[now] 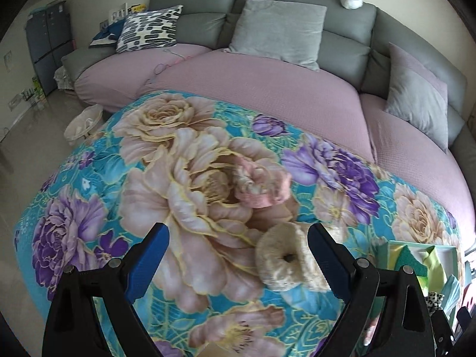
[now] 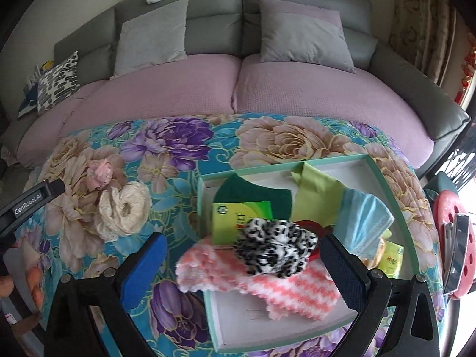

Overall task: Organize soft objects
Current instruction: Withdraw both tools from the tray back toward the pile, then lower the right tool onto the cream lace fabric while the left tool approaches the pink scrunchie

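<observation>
A table covered by a floral cloth (image 1: 190, 160) is seen standing before a grey sofa (image 1: 342, 38). The left gripper (image 1: 238, 253) is held wide open with nothing gripped; a cream scrunchie (image 1: 285, 260) lies just inside its right finger, and a pink scrunchie (image 1: 260, 183) is seen beyond, both near the middle of the cloth. The right gripper (image 2: 242, 255) is likewise spread wide and empty, above a shallow green-rimmed box (image 2: 386, 172) near the cloth's right edge. In the box are piled a leopard-print scrunchie (image 2: 273, 245), a pink-and-white knitted cloth (image 2: 297, 296), a blue face mask (image 2: 364, 223) and a green scouring pad (image 2: 253, 192).
</observation>
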### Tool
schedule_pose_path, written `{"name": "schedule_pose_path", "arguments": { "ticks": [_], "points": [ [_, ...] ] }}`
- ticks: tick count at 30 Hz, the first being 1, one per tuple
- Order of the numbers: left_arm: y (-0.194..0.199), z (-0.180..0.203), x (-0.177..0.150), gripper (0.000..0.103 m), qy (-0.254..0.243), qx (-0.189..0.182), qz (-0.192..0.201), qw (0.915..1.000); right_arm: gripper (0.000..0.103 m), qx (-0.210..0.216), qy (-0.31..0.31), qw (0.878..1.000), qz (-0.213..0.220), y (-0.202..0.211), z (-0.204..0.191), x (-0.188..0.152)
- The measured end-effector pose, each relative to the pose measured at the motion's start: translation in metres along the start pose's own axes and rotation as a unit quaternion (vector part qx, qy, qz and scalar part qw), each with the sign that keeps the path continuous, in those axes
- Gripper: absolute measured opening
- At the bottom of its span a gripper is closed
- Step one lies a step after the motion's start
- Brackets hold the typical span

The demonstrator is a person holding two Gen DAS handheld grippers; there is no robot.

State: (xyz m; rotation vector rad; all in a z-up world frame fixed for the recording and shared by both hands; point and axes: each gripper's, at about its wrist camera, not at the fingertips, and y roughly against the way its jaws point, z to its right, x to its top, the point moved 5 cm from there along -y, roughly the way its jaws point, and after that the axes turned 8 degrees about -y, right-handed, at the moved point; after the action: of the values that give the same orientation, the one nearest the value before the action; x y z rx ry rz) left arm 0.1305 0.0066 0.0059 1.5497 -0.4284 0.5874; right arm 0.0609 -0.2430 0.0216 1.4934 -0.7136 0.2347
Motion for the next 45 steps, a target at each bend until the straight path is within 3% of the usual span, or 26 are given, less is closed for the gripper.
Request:
{"name": "schedule_pose_path", "arguments": {
  "ticks": [12, 22, 35, 45],
  "points": [
    [-0.01, -0.058, -0.009, 0.094, 0.036, 0.031, -0.022, 0.9986, 0.103, 0.055, 0.055, 0.997, -0.023, -0.023, -0.078, -0.014],
    [-0.019, -0.077, -0.011, 0.094, 0.029, 0.045, -0.016, 0.9984, 0.103, 0.087, 0.073, 0.993, -0.041, -0.055, -0.106, -0.026],
    [-0.061, -0.081, -0.019, 0.094, 0.049, 0.006, -0.055, 0.9973, 0.103, 0.115, 0.088, 0.988, -0.051, -0.087, -0.134, -0.032],
    [-0.083, -0.084, -0.016, 0.094, 0.07, -0.017, -0.064, 0.9954, 0.103, 0.092, 0.106, 0.989, -0.057, -0.11, -0.144, -0.035]
  ]
}}
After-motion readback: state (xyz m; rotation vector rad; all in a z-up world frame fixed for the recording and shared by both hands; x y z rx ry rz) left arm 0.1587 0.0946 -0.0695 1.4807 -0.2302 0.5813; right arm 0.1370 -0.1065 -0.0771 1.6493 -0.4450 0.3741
